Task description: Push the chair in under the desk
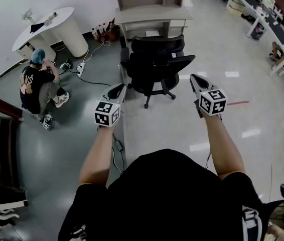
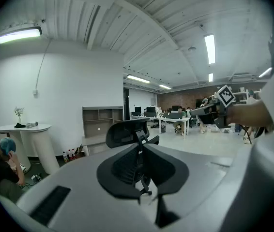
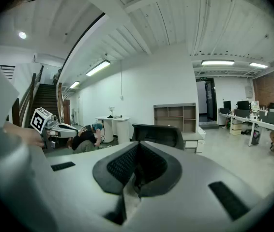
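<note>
- The black mesh office chair (image 1: 157, 64) stands on the pale glossy floor (image 1: 232, 104), just in front of the grey bench topped by an open shelf unit (image 1: 152, 15). Its backrest is turned toward the person, and the seat looks to be out from under the bench top.
- The left gripper (image 1: 119, 90) and right gripper (image 1: 197, 80) are held out side by side, both well short of the chair and touching nothing.
- The left fingers (image 2: 125, 168) are closed together on nothing. The right fingers (image 3: 120, 166) are the same, with only a slit between them.
- By my reading, the push has not begun. Closing in, meeting the backrest and rolling the chair forward all remain.
- A crouching person in a black shirt (image 1: 36, 87) is off to the left, apart from the chair.
</note>
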Tool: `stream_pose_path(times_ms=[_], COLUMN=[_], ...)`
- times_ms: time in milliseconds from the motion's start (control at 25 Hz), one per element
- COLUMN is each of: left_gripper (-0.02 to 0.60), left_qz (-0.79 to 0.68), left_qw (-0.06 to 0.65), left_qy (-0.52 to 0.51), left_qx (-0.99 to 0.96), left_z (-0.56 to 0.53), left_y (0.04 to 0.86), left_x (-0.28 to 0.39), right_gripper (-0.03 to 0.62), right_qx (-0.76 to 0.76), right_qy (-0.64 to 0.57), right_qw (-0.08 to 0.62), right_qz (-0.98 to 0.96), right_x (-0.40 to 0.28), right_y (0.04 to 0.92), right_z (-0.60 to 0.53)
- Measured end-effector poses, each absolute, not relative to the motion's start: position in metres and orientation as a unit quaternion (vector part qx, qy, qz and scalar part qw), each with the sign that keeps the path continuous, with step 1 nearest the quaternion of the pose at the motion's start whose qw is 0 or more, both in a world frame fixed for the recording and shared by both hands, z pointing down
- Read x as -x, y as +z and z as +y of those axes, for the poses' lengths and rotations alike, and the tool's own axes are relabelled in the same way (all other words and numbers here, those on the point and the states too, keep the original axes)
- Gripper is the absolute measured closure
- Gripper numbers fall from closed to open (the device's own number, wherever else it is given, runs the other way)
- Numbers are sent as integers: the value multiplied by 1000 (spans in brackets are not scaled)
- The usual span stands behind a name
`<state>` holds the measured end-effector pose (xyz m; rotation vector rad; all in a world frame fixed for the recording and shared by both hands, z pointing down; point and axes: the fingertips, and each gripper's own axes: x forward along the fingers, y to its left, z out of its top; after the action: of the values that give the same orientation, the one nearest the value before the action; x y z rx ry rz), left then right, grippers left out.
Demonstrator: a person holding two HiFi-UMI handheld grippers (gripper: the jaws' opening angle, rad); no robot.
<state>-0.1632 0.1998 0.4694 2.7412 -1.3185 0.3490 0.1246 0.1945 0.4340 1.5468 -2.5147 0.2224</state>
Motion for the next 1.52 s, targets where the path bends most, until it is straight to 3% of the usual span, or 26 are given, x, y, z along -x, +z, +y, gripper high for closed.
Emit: stream_pose_path(times_ms=[800,1520], left_gripper=[545,545], left_qz=[-418,-436], left_qw=[33,37], left_qy=[111,122], left_qx=[-901,-891], left_z=[180,66], left_y=[464,474], left_x=[174,138], right_gripper=[597,597], right_qx=[-533,-517], right_qy=[74,84], right_qw=[94,85], right_qz=[-838,-848], right_x=[-109,-143], right_y=[432,450], right_z=[177,51])
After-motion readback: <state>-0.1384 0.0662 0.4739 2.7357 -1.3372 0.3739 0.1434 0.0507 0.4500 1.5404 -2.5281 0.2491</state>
